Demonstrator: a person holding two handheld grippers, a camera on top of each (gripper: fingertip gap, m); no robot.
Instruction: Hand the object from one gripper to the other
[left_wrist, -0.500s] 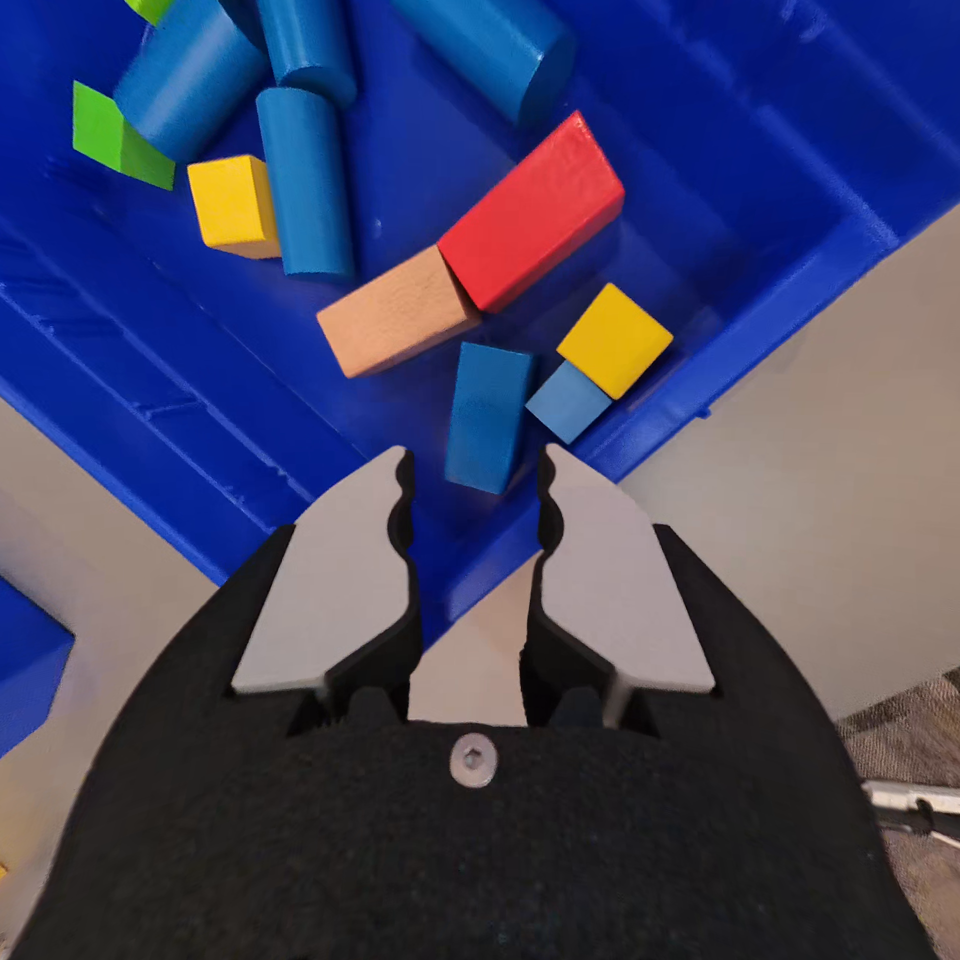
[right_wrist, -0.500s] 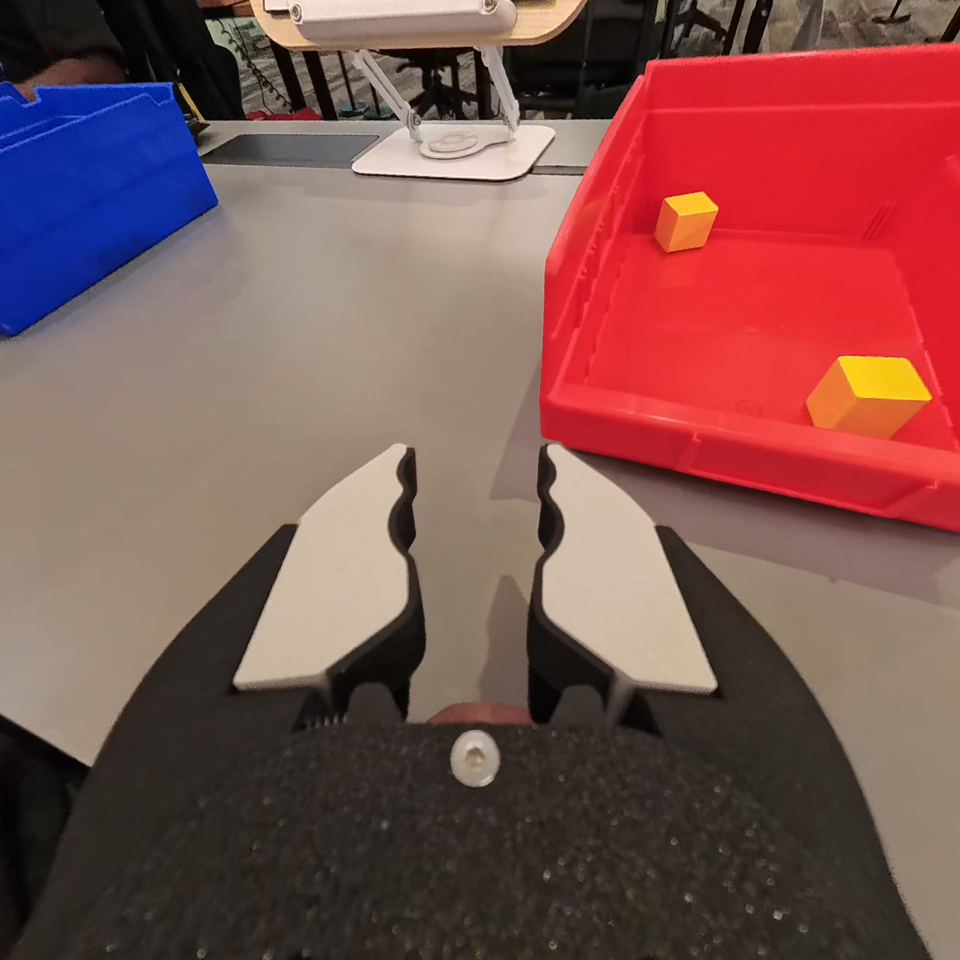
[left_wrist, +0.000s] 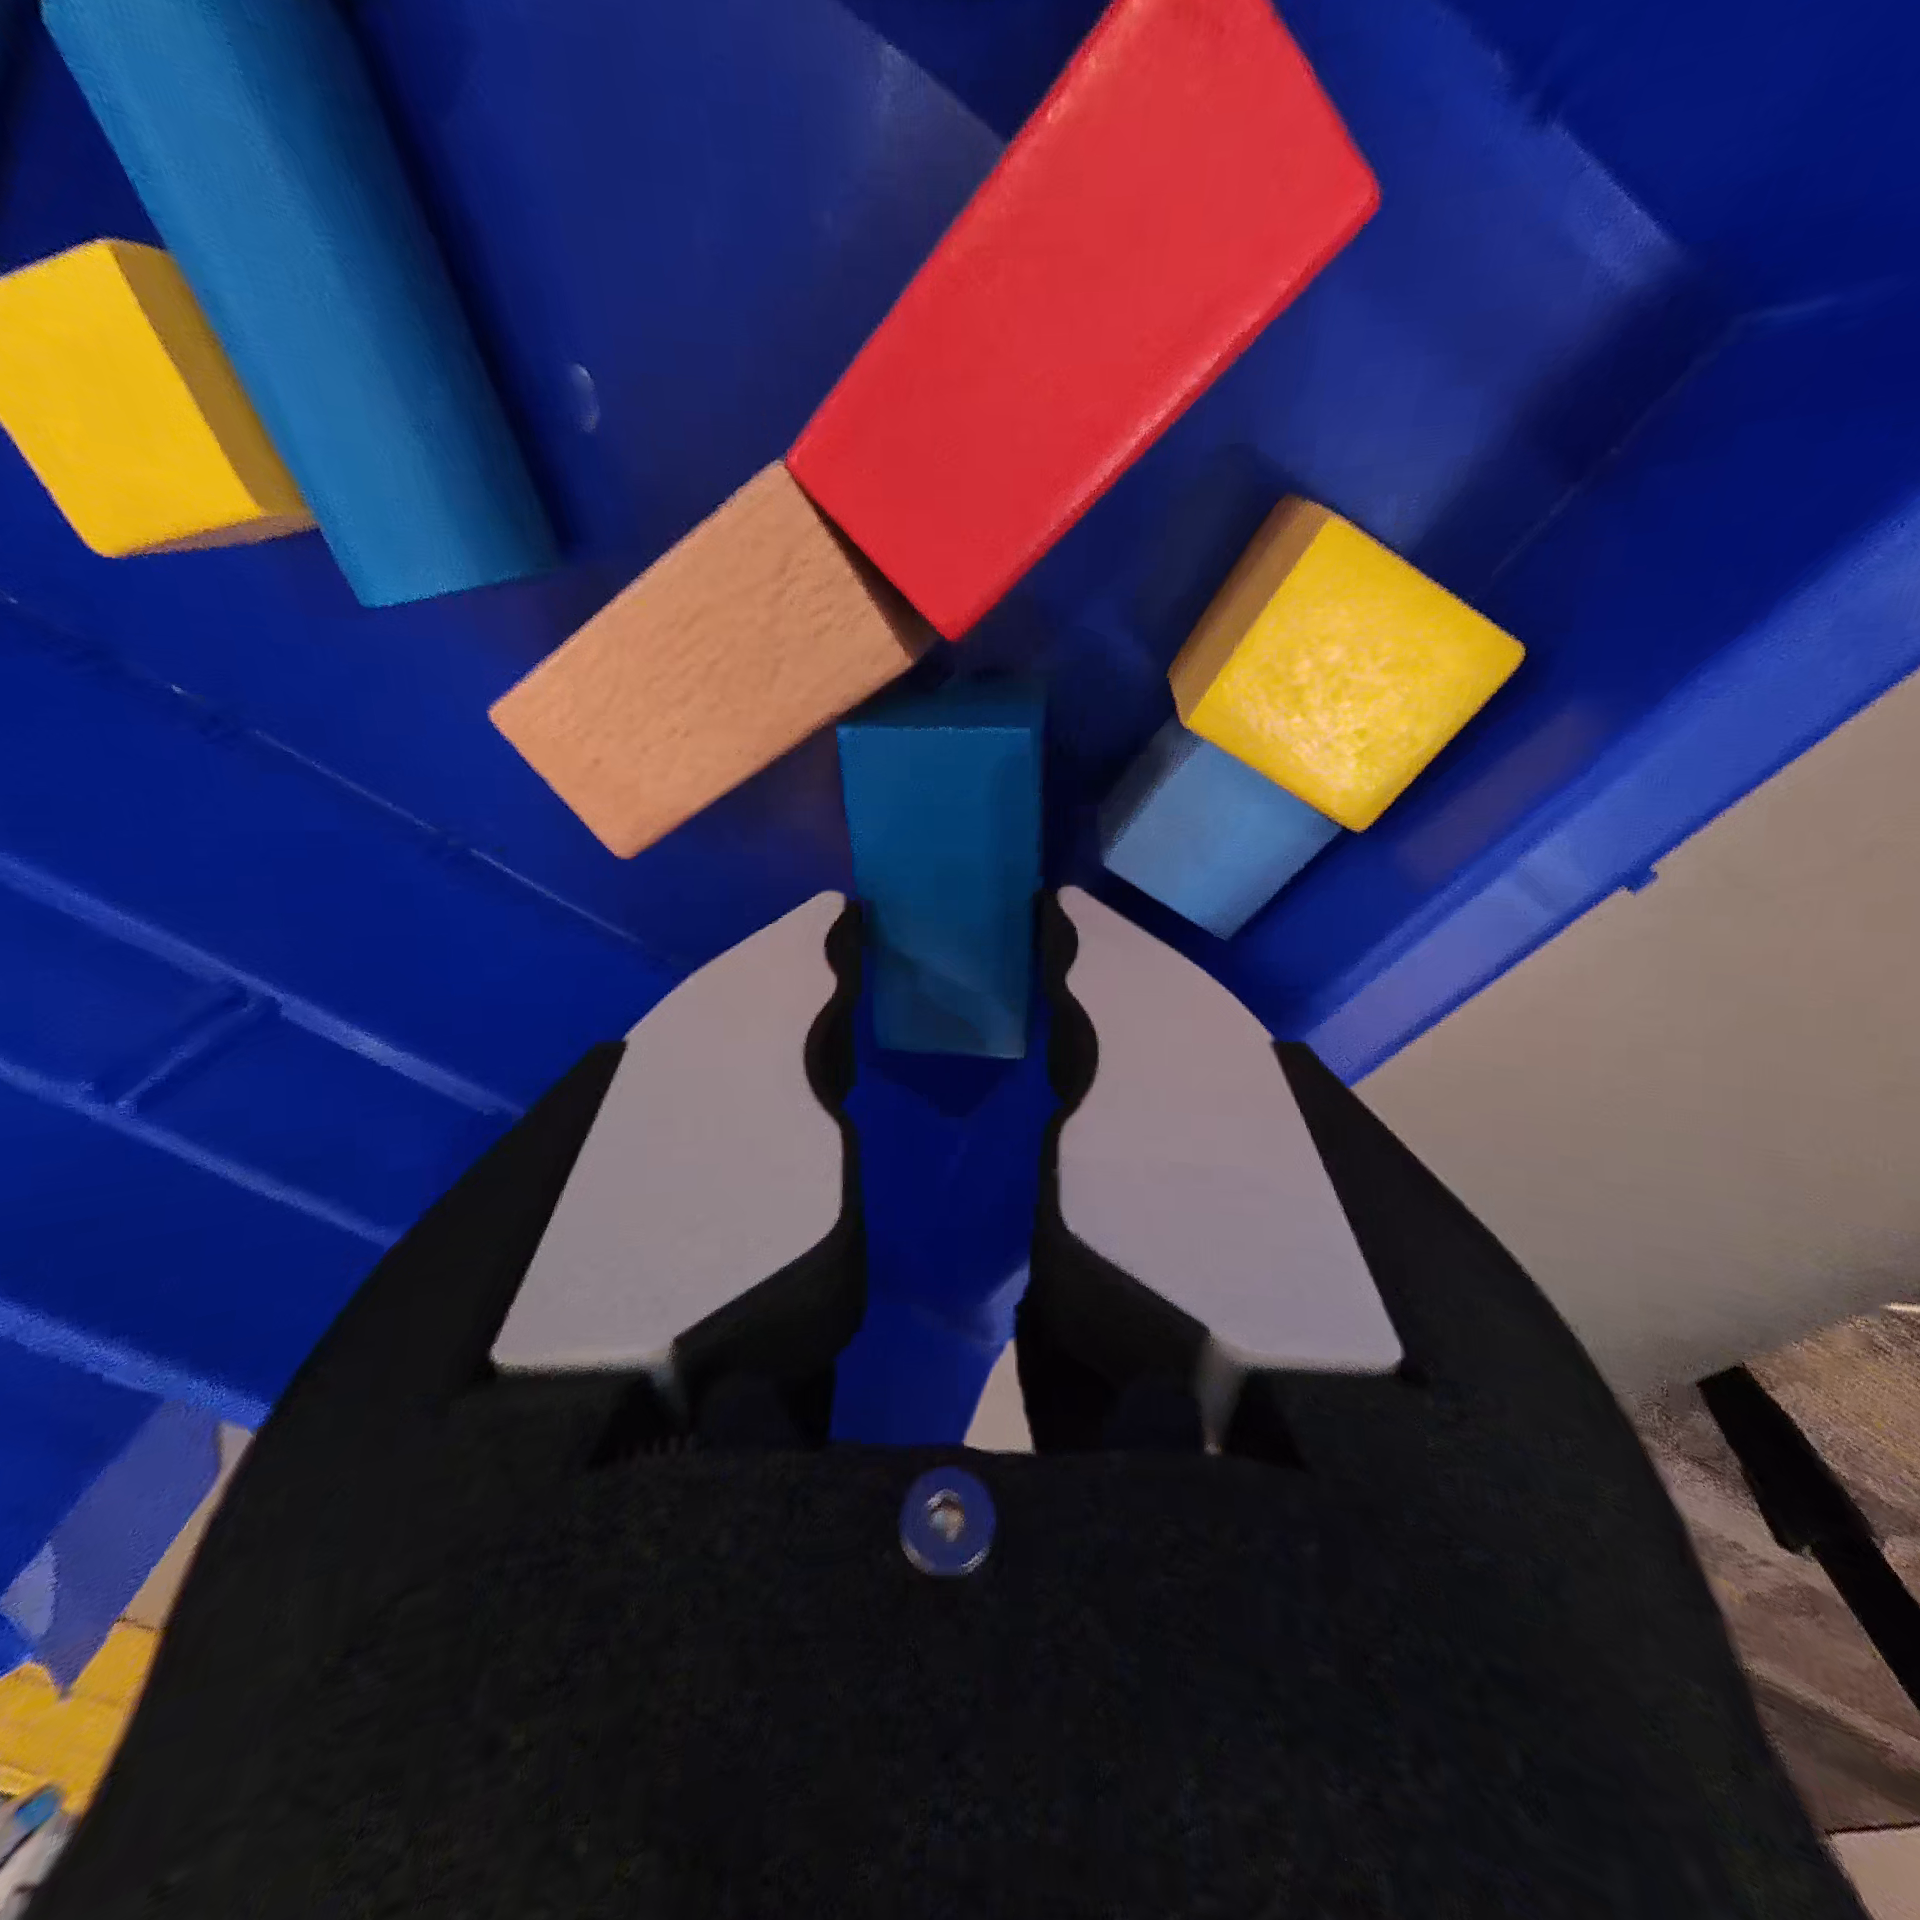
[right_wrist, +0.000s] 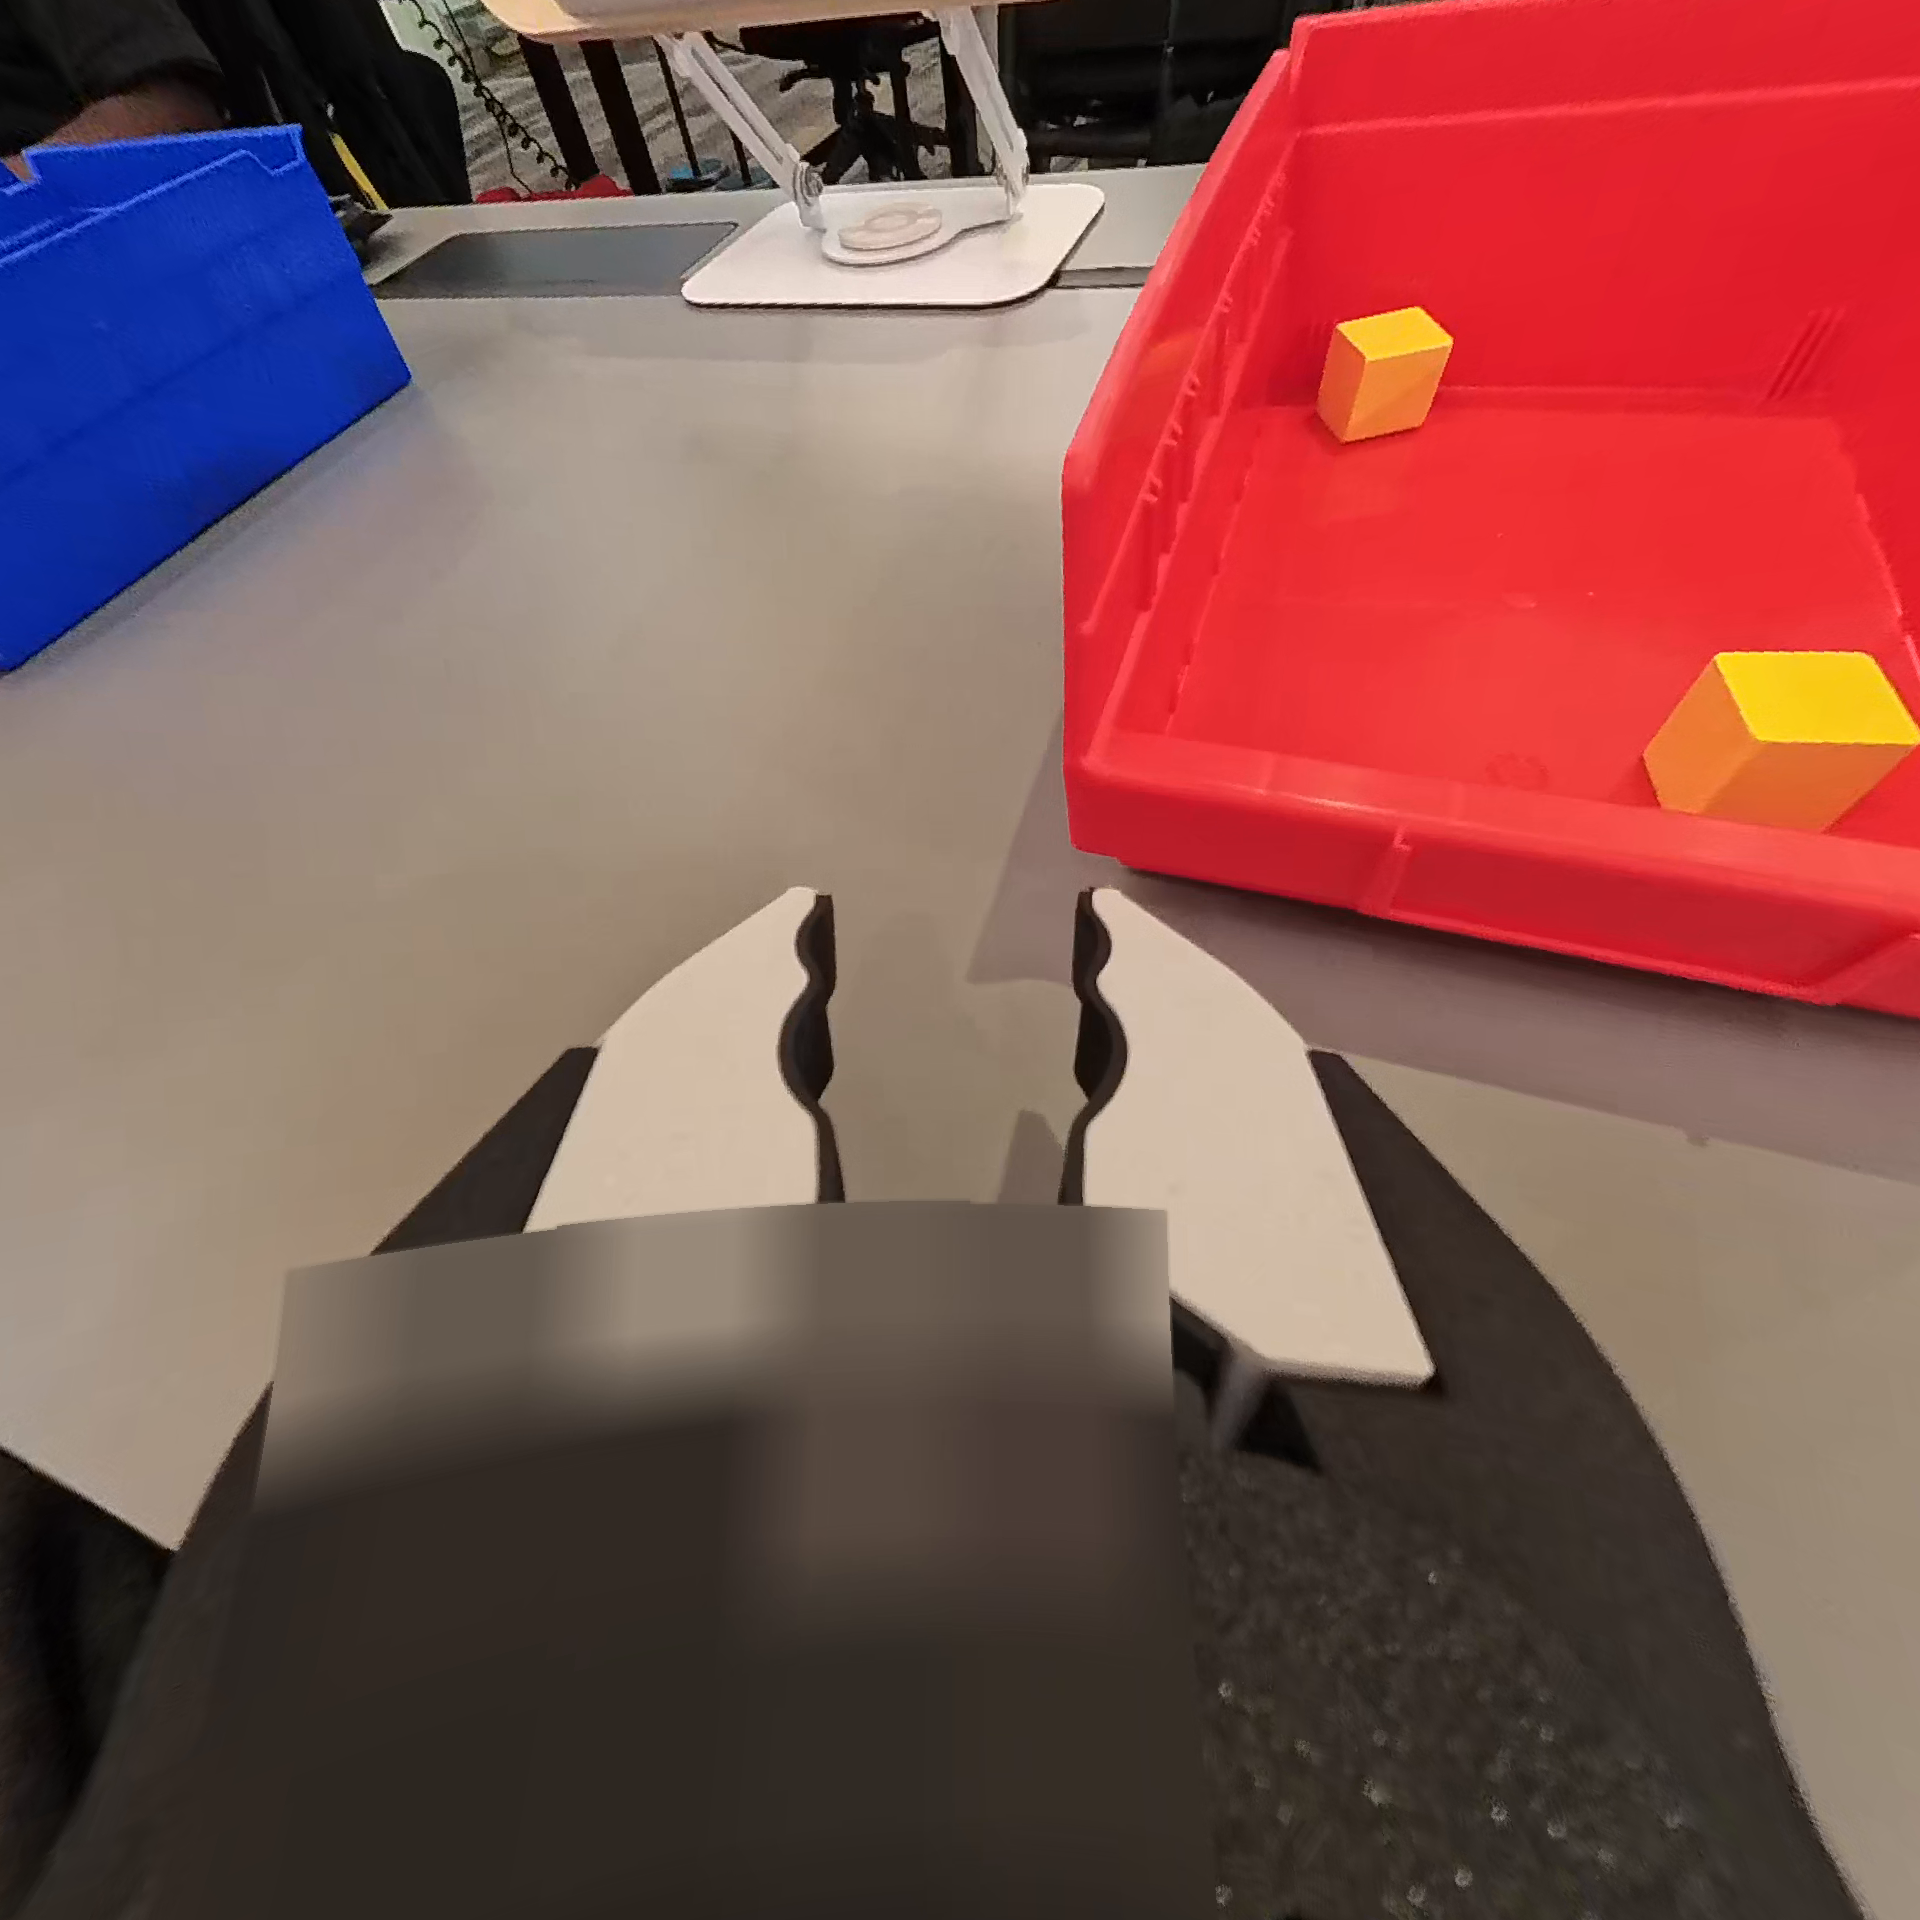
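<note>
1. Down inside the blue bin (left_wrist: 1558, 125), the left tongs (left_wrist: 943, 925) sit around the near end of a blue block (left_wrist: 940, 831); the tips flank its sides with slight gaps, so a firm grip cannot be told.
2. Just beyond the blue block lie a tan block (left_wrist: 707, 665) and a red block (left_wrist: 1081, 343), touching end to end.
3. Right of it, a yellow cube (left_wrist: 1351, 665) sits against a light blue cube (left_wrist: 1205, 831).
4. Over the grey counter (right_wrist: 623, 623), the right tongs (right_wrist: 954, 914) are parted and hold nothing.
5. Beside them, the red bin (right_wrist: 1455, 873) holds two yellow cubes (right_wrist: 1777, 748).
</note>
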